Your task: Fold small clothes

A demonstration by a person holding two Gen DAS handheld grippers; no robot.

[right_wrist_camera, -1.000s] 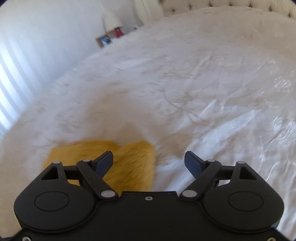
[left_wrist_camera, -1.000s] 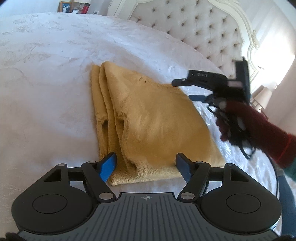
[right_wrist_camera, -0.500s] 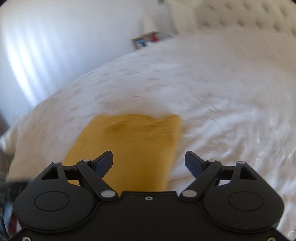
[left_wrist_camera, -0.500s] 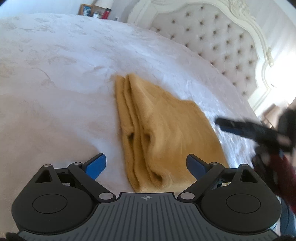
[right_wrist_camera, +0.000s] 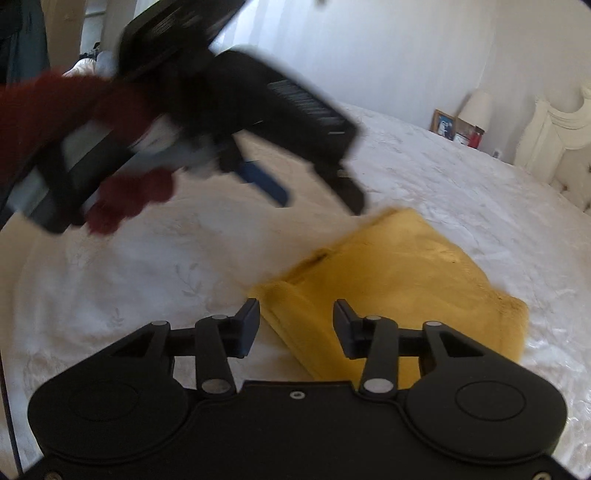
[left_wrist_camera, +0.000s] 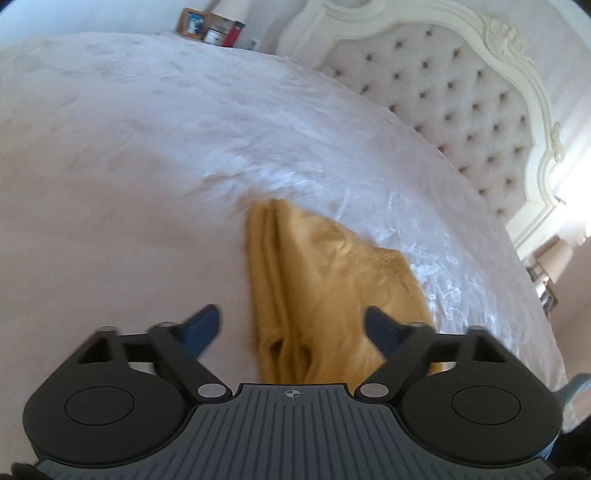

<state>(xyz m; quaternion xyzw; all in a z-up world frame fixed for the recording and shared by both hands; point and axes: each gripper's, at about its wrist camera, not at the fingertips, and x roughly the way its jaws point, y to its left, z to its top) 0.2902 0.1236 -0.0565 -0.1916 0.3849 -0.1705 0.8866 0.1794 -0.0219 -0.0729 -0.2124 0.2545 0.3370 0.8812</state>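
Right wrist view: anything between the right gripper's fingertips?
Yes: the near corner of the folded yellow garment lies in the gap of the right gripper; fingers open, not on it.

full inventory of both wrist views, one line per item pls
garment: 1, mustard yellow, folded, lying on the bed near its edge
bedspread: 1, white, patterned, covers the bed
headboard: 1, cream, tufted with carved frame, far end of the bed
picture frame: 1, wooden, on the far bedside surface
red container: 1, red, beside the frame
lamp: 1, pale shade, beside the frame in the right wrist view
left gripper: 1, black with blue pads, open, above the garment's near end
right gripper: 1, black, open, at the garment's corner
left hand: 1, dark red glove and sleeve, holding the left gripper
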